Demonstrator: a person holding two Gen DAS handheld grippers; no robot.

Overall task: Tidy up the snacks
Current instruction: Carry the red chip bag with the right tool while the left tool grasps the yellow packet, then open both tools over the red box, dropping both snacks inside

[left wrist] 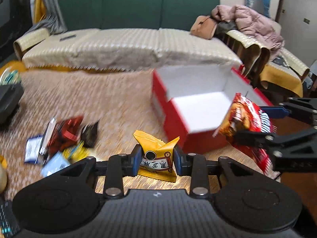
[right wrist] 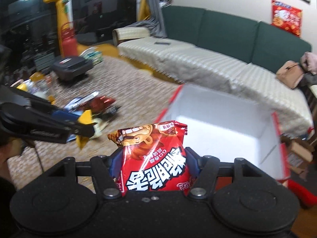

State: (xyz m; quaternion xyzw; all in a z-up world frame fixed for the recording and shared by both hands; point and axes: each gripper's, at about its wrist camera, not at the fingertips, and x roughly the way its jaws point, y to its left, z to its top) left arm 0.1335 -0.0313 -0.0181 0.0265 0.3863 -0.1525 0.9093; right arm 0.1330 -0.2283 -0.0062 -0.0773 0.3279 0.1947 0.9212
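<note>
- Left gripper [left wrist: 157,163] clamps a small yellow snack packet [left wrist: 156,156] between its blue pads, jaws narrow, the packet upright and lifted off the tabletop.
- Right gripper [right wrist: 152,163] grips a larger red snack bag [right wrist: 153,158], jaws about half apart with the bag bulging between the pads; its print reads upside down from the right wrist view.
- From the left wrist view, that same red bag [left wrist: 247,127] hangs at the near right corner of the box, partly covering the corner.
- An open red box [left wrist: 198,107] with a white inside lies on the woven table cover [left wrist: 111,99], tilted so its opening faces the cameras; nothing shows inside it.
- In the right wrist view the box [right wrist: 221,125] sits just beyond the red bag, with no object between them.
- A loose pile of snack packets [left wrist: 59,142], red, black, blue, white and yellow, lies on the cover to the left, well apart from the box and blurred.
- A dark grey case [right wrist: 72,66] rests farther back on the cover, near the left edge.
- Behind the table runs a green sofa [left wrist: 130,8] with a pale quilted throw [left wrist: 122,45]; a pink jacket [left wrist: 255,21] and a tan bag [left wrist: 204,26] are heaped at its right end.
- A yellow giraffe toy [right wrist: 61,10] stands in the far left of the room.
</note>
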